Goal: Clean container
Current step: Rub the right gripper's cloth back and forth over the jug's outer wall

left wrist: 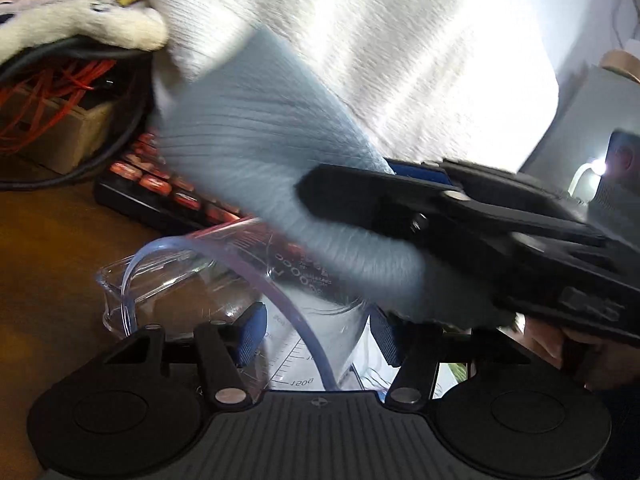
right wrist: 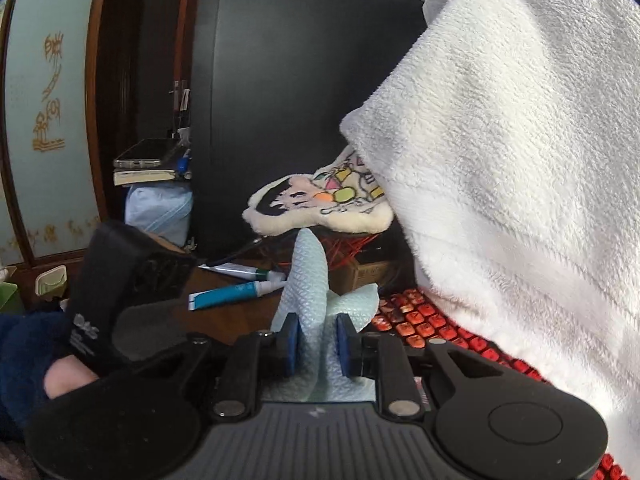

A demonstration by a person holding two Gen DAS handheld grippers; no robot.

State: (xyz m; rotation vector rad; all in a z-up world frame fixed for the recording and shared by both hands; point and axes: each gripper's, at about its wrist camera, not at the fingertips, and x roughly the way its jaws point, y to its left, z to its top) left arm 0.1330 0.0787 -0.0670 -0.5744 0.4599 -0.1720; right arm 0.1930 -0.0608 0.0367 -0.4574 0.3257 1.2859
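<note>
We've got the clear measuring jug (left wrist: 256, 276) clamped in our left claw (left wrist: 316, 334) over the desk (left wrist: 52, 248). Right claw (right wrist: 316, 346) pinches the blue wipe (right wrist: 310, 276), stuffed into its mouth. Keyboard (left wrist: 160, 184) and towel (right wrist: 520, 160) crowd close.

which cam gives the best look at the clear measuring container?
Left wrist view. The clear measuring container fills the lower centre there, rim and printed scale visible, sitting between the left gripper pads, with the light blue cloth held by the right gripper coming over it. The right wrist view shows none of it.
</note>
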